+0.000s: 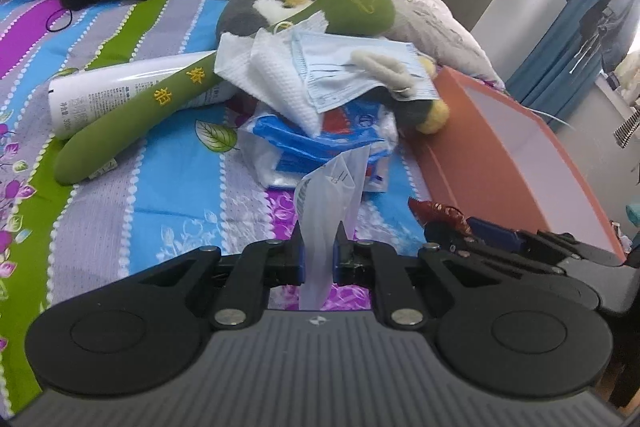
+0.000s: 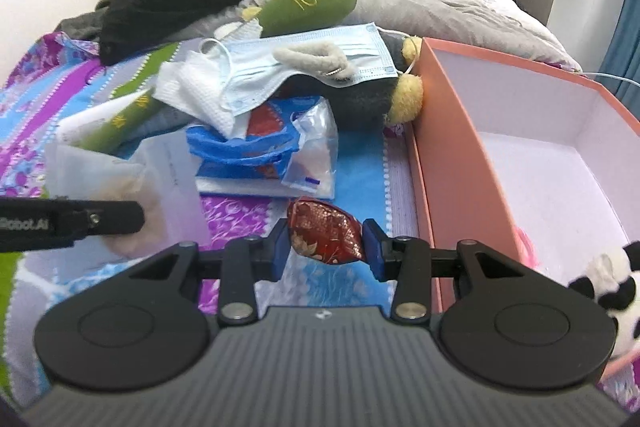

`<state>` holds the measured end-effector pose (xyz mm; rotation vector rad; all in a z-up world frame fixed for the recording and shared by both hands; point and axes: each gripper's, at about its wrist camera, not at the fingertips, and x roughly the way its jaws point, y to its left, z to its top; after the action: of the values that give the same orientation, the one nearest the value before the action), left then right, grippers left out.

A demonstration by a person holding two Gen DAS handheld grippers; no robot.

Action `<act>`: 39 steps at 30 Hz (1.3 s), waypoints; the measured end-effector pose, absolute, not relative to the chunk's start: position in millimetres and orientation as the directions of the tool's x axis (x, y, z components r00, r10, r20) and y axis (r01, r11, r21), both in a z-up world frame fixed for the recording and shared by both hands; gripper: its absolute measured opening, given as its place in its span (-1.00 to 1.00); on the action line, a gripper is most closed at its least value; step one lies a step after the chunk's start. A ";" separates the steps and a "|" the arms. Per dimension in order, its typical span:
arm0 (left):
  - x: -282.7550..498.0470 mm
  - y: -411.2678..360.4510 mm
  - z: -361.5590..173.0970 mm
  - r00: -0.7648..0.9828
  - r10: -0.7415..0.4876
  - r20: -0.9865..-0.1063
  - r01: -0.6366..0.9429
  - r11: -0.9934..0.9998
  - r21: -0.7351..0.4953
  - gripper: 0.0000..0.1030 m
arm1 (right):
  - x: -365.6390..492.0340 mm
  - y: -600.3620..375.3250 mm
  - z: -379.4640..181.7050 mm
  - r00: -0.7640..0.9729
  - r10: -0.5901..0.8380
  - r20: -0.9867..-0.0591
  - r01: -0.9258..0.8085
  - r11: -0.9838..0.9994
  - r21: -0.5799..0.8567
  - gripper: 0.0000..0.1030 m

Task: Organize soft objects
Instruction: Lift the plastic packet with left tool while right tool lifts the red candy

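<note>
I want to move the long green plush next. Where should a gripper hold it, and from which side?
Probably the free lower end of the green plush, approached from above across its narrow width. That end lies bare on the bedsheet; tissue and a face mask cover the middle.

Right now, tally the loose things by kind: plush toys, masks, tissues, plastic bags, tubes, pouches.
Plush toys: 3 (green stick, penguin, panda)
Masks: 1 (blue mask)
Tissues: 1 (tissue)
Plastic bags: 2 (clear bag in left tool, blue bag)
Tubes: 1 (white tube)
Pouches: 1 (red pouch in right tool)
Total: 9
</note>
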<state>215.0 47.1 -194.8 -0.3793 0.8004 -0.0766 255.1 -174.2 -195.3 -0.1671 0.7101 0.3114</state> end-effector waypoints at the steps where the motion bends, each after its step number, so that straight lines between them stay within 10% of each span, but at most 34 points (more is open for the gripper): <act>1: 211.2 45.8 -191.6 0.699 -0.208 -0.685 -0.077 0.930 -0.361 -0.74 | 249.2 -176.1 -191.7 0.713 0.229 -0.663 -0.337 0.941 -0.037 -0.17; 23: 121.7 11.3 -101.7 0.762 -0.208 -0.613 -0.013 0.942 -0.335 -0.74 | 153.5 -224.7 -108.4 0.757 0.337 -0.559 -0.350 0.932 0.088 -0.18; 39: 108.4 -17.3 -108.6 0.724 -0.234 -0.649 0.010 0.944 -0.328 -0.74 | 146.6 -271.1 -140.0 0.720 0.346 -0.602 -0.287 0.938 0.195 -0.57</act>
<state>108.4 -17.3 -108.6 -0.3144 0.7523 -0.1370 146.6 -271.1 -140.0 0.0897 0.6833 0.3504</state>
